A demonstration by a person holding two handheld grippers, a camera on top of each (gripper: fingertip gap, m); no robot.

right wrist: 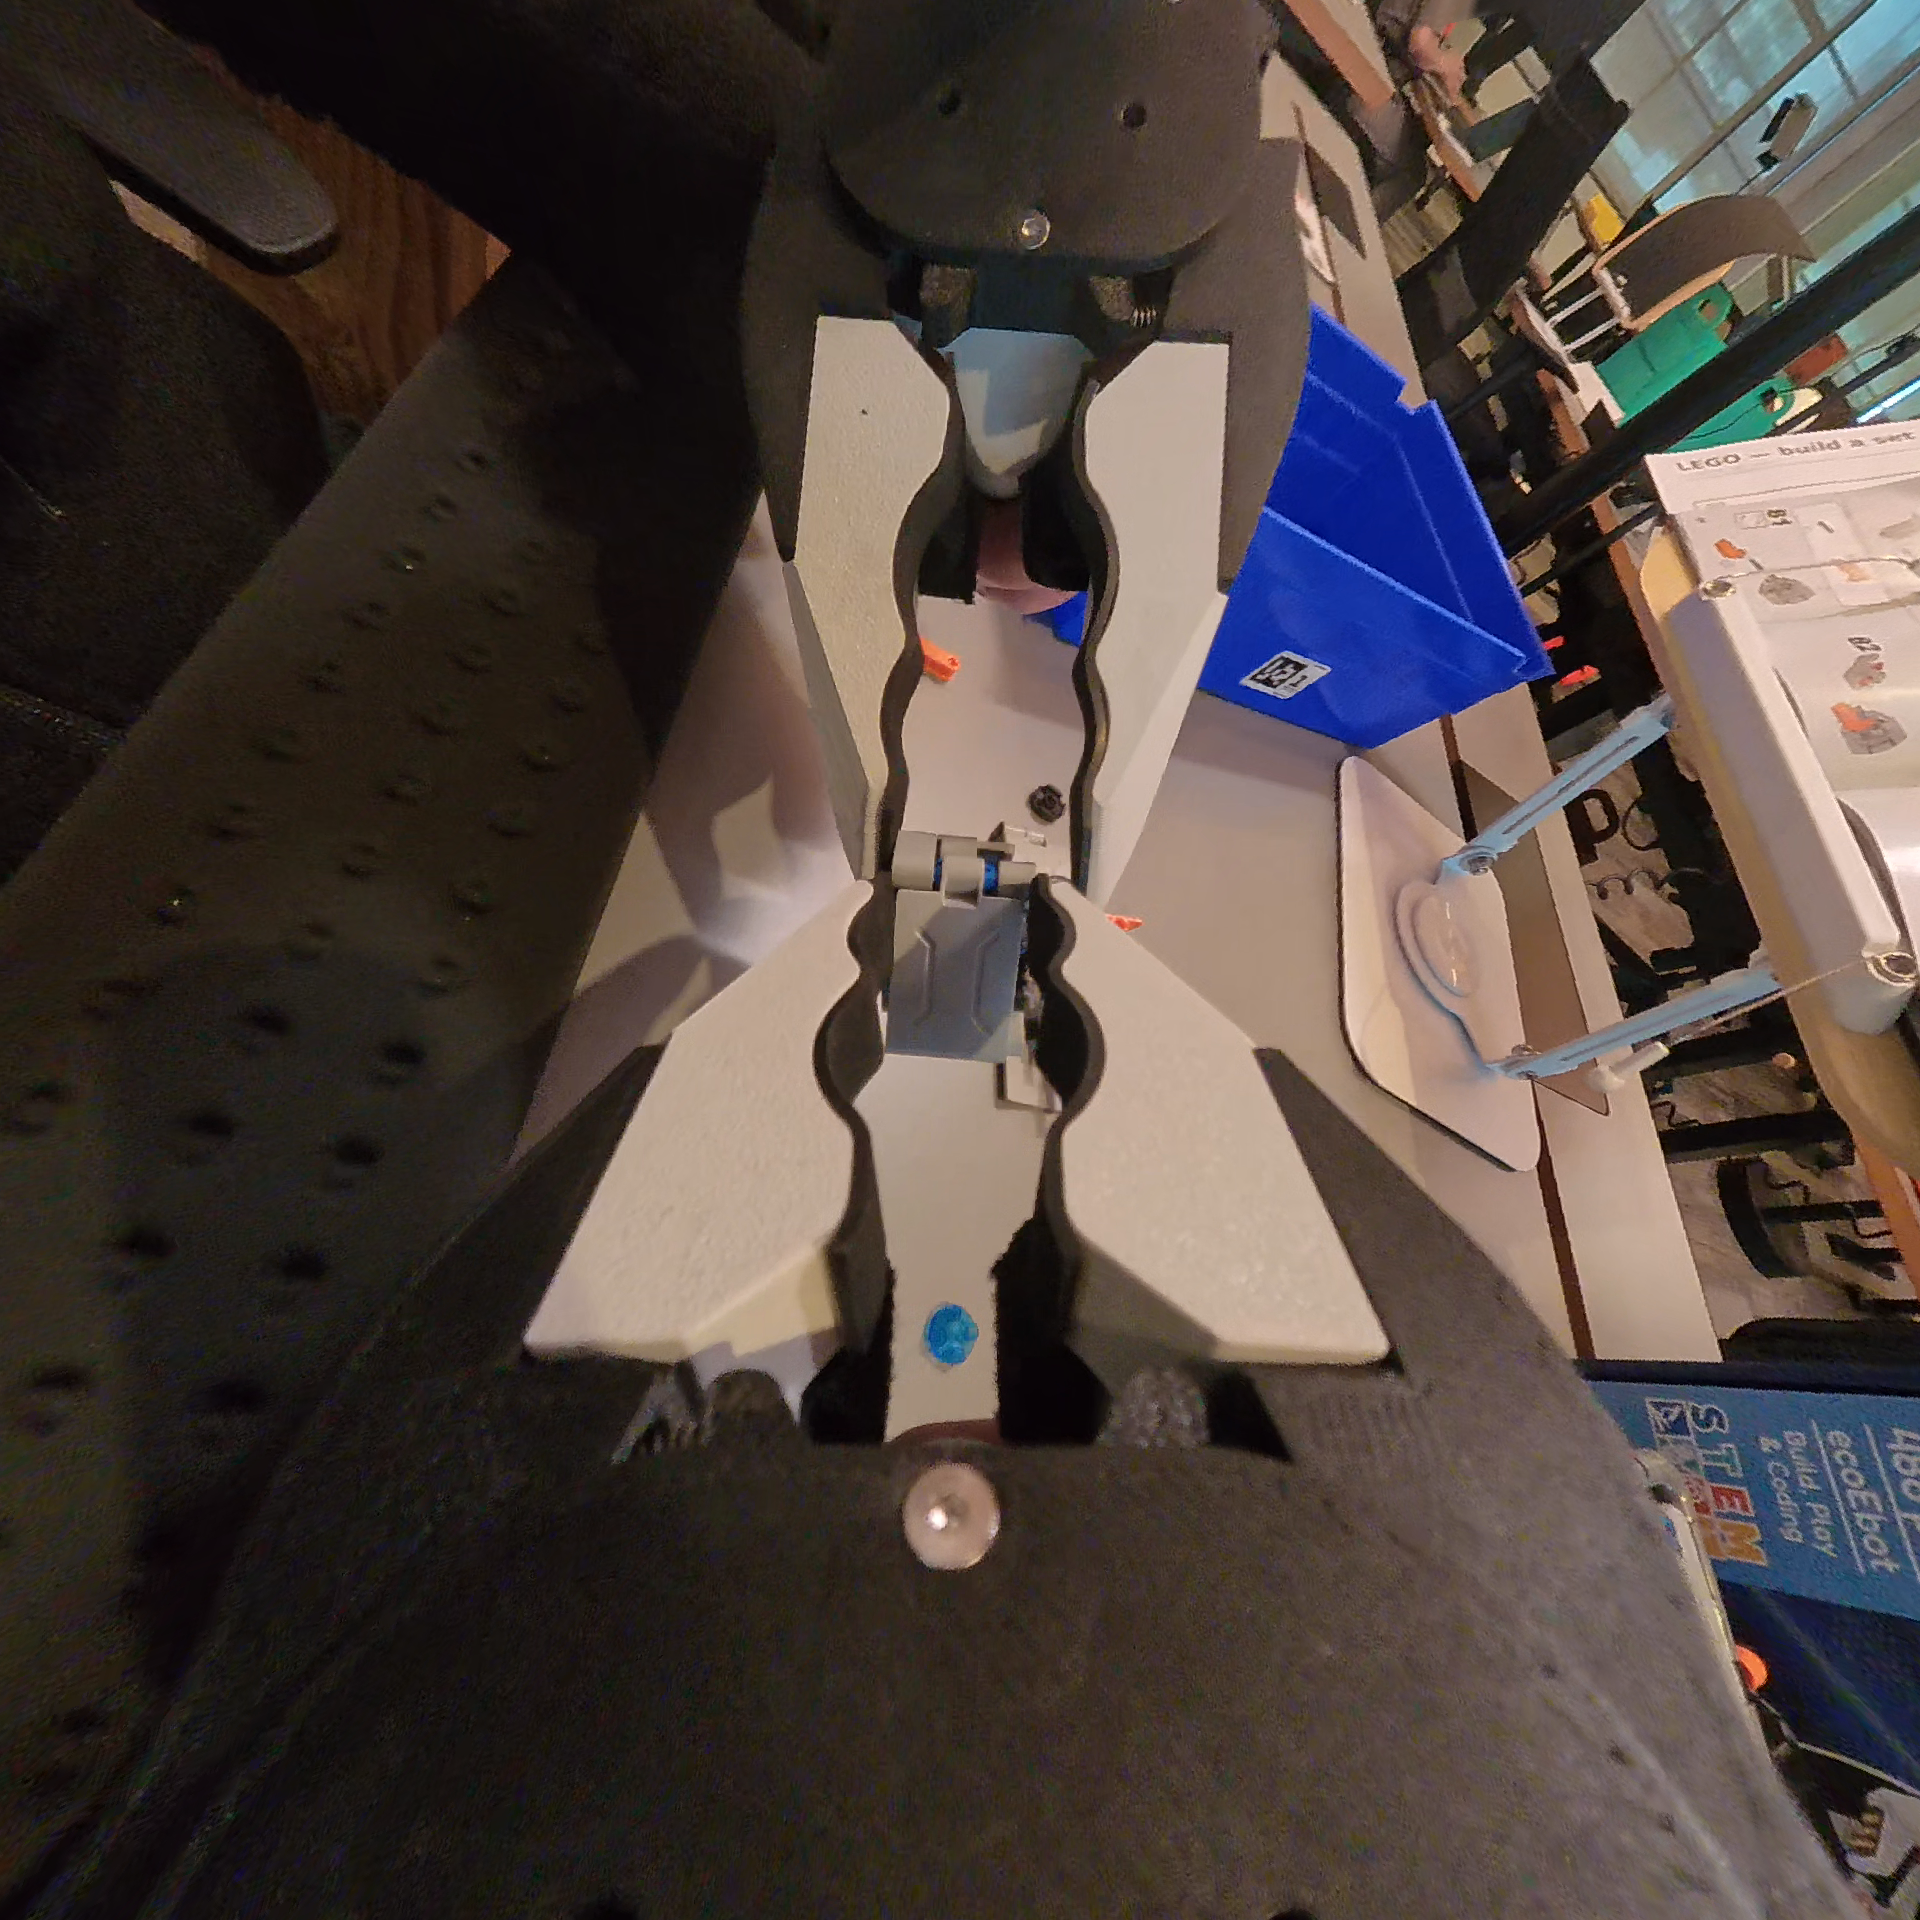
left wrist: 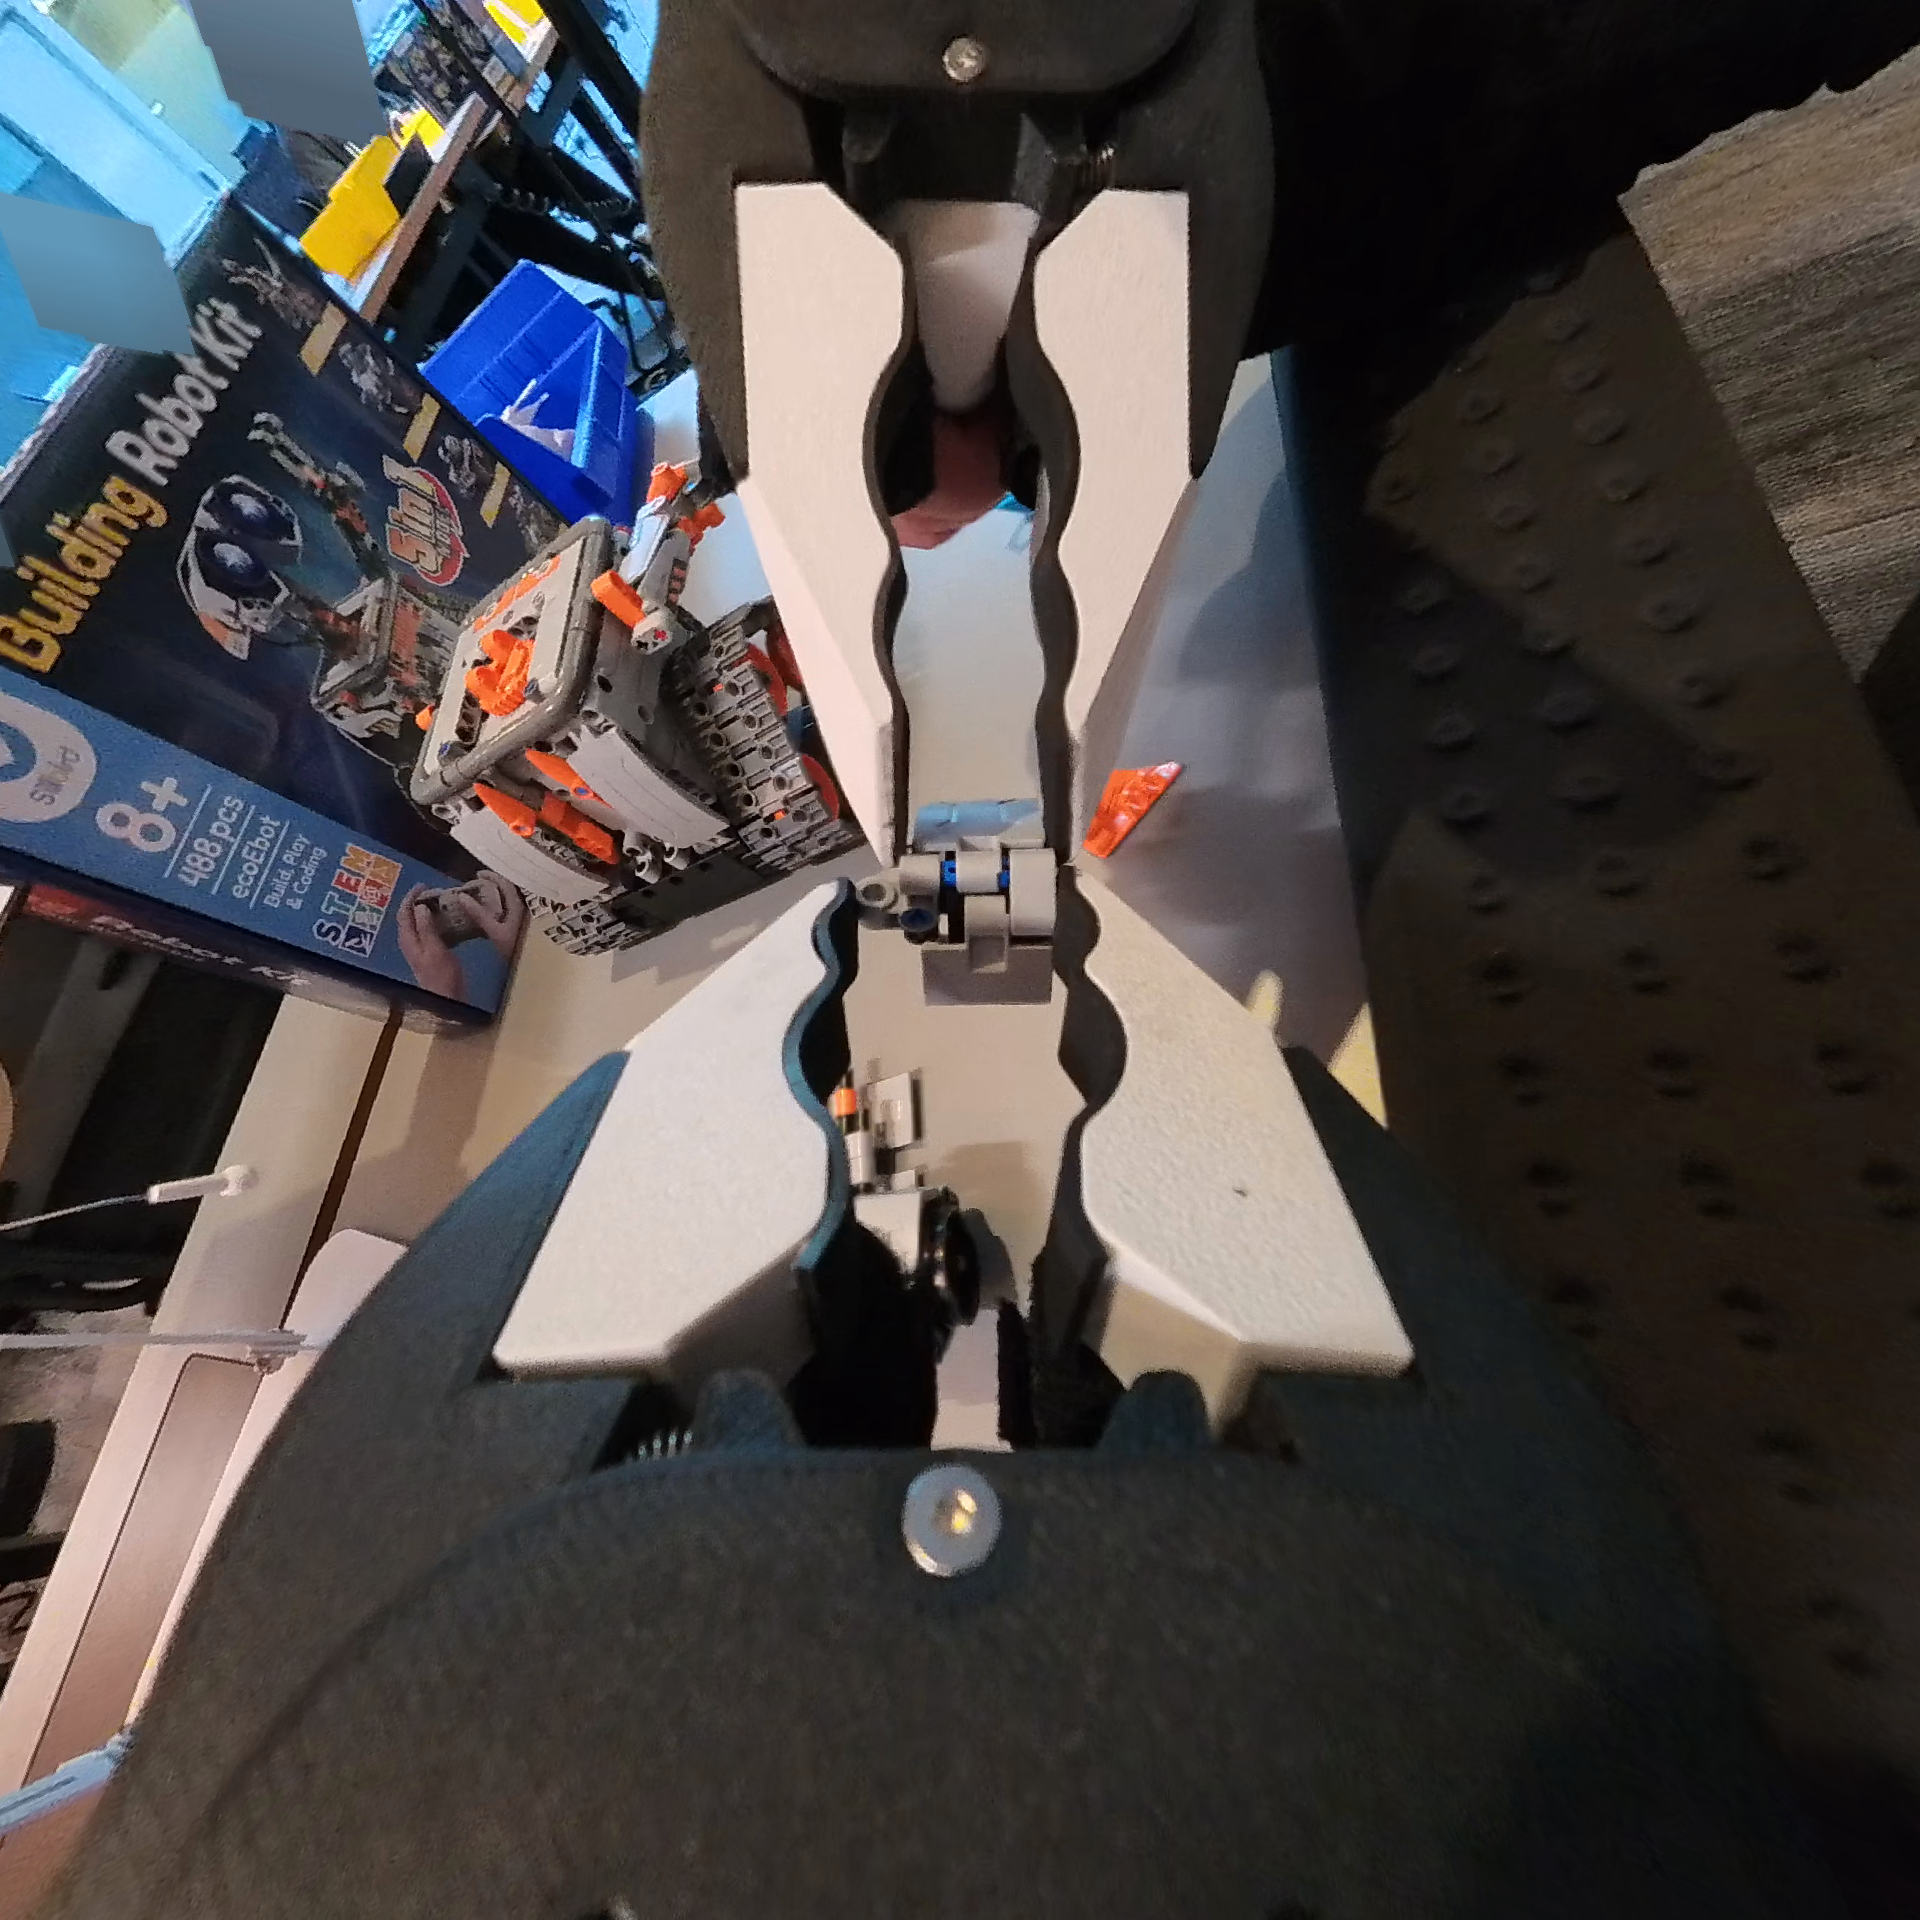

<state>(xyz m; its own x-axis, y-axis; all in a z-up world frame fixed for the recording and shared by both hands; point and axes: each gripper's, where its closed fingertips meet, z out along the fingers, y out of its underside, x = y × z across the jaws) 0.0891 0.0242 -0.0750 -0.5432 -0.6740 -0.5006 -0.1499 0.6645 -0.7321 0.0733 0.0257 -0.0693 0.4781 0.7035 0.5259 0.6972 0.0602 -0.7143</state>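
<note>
Both tips meet on the grey hinged brick assembly (left wrist: 977, 894): left hand-held gripper (left wrist: 961, 925) clamps its knuckle end, right hand-held gripper (right wrist: 956, 935) clamps the flat panel. Tracked robot model (left wrist: 613, 727) left of it on bench (left wrist: 582, 997).

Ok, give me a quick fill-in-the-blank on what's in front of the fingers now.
The brick assembly clamped in the right gripper is mostly ___.
The storage bin on the table is ___.
The loose wedge piece beside the fingers is ___.
Missing words: grey; blue; orange.
</note>
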